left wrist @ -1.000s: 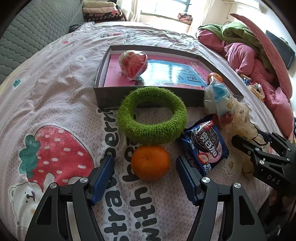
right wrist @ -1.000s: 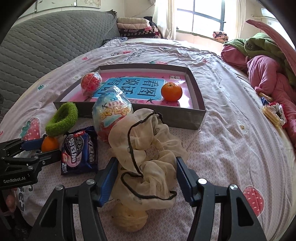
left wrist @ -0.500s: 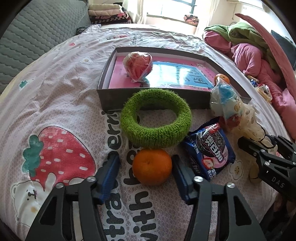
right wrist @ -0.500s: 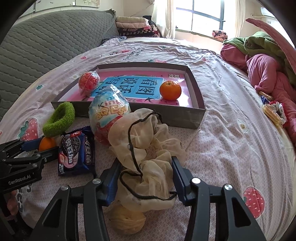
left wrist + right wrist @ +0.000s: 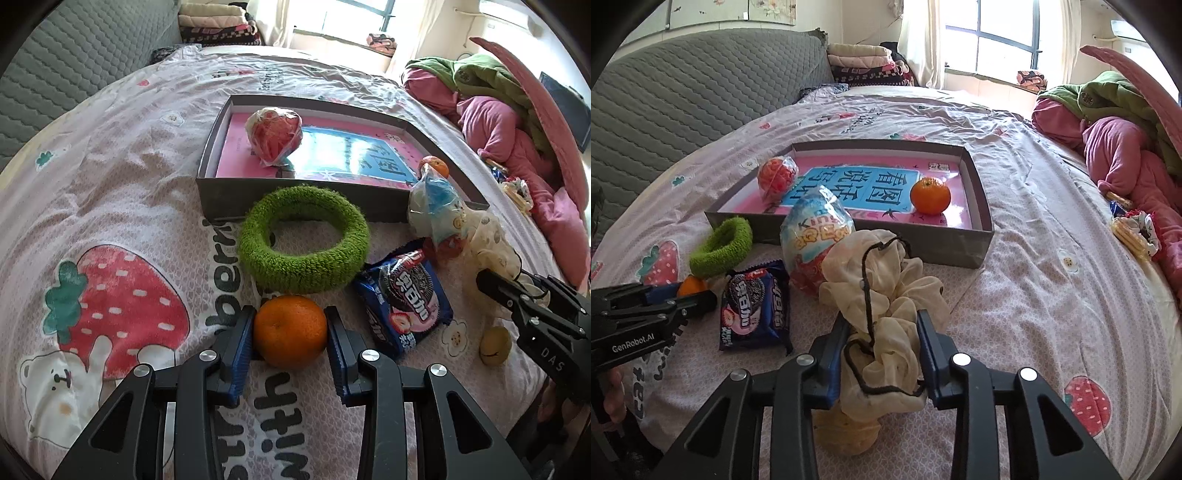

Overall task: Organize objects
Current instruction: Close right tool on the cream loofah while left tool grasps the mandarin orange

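In front of the grey box (image 5: 960, 240) on the bed, the right gripper (image 5: 882, 354), tilted downward, squeezes the cream scrunchie (image 5: 886, 295), while the left gripper (image 5: 290, 332), its jaws just closing, clamps the orange (image 5: 290, 330).

Bed: you face a pink strawberry-print sheet (image 5: 1015, 295).
Headboard: grey quilted (image 5: 683, 96).
Window: daylit, curtained (image 5: 997, 37).
Right side: heaped pink and green bedding (image 5: 1115, 122).
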{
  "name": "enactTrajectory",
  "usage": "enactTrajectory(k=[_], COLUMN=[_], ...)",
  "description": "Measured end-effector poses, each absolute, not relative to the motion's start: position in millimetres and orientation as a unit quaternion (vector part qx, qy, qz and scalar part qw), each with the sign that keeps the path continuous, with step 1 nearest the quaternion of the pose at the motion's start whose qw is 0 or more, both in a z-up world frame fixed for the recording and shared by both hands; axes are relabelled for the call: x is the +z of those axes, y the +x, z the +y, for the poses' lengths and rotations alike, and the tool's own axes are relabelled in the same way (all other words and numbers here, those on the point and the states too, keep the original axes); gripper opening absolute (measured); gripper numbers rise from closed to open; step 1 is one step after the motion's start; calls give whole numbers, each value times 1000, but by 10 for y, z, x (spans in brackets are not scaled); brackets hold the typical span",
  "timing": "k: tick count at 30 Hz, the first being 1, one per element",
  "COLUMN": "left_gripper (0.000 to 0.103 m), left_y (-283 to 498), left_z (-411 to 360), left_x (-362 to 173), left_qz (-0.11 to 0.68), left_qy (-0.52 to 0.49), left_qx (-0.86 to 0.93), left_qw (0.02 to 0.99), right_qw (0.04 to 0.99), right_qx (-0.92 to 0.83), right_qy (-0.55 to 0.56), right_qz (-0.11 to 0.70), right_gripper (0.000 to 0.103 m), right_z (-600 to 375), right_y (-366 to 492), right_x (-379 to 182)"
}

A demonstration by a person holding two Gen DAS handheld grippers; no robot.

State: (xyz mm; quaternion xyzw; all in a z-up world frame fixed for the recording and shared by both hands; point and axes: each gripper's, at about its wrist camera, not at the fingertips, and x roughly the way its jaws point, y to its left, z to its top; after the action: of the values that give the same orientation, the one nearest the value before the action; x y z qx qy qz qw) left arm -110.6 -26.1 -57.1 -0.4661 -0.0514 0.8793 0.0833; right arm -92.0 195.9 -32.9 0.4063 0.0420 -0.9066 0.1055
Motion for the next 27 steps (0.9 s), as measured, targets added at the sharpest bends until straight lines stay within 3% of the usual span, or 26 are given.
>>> enactTrajectory(k=[14,27], left_gripper=[38,38], left_y=[-907,-723], left_z=[-274,-160], left_x=[-362,-66], left_qz=[-57,4], left_qy=[-444,-386], left_qx=[890,919], left_qw=[88,77], right_qw=[105,119], right_qx=[-916,-925], right_qy=[387,360], right_qz=[19,12], right_gripper=[35,35], right_z=[2036,2016], right_y=[-780,-716], right_x=[-158,14])
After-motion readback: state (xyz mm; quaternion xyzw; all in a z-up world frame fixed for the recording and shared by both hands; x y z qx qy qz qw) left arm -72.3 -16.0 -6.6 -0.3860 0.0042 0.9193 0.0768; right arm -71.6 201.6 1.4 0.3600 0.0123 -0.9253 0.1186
